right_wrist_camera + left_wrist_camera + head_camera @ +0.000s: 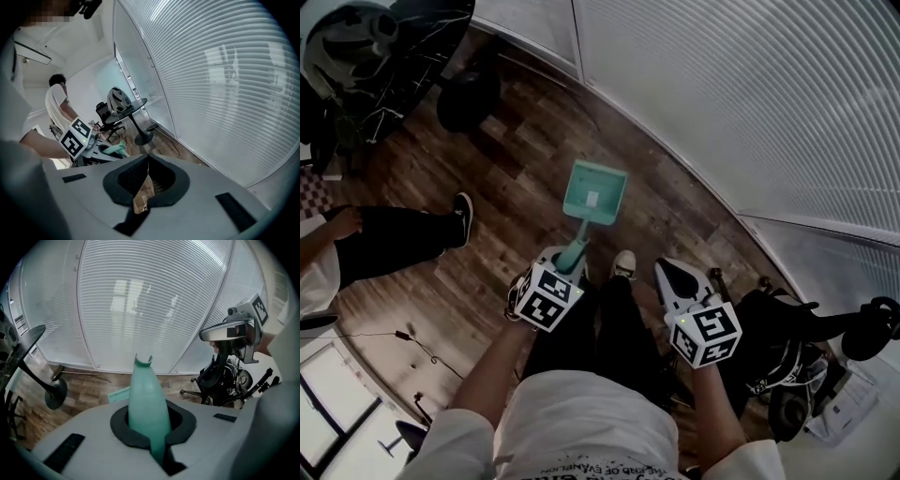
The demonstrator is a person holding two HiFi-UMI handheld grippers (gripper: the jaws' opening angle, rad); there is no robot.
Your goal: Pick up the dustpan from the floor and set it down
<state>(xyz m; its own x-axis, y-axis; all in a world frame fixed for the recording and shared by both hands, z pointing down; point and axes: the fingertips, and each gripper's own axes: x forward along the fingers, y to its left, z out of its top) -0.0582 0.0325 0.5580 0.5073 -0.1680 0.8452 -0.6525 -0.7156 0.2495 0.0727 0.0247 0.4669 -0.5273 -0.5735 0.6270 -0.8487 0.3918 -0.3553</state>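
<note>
The teal dustpan (595, 194) points away from me over the wooden floor, pan end far and handle (574, 251) near. Whether the pan touches the floor I cannot tell. My left gripper (567, 264) is shut on the handle, which stands up between the jaws in the left gripper view (147, 404); a strip of the pan's edge (119, 393) shows behind it. My right gripper (675, 278) hangs to the right of my legs, apart from the dustpan. Its jaws meet at the tips (146, 161) with nothing between them. The handle (117, 149) also shows in the right gripper view.
A person in black trousers (394, 239) sits at the left, one shoe near the dustpan. A round table base (469, 98) stands at the back left. A frosted glass wall (750, 103) runs along the far side. A black office chair (787, 347) is at my right. My shoe (624, 264) is beside the handle.
</note>
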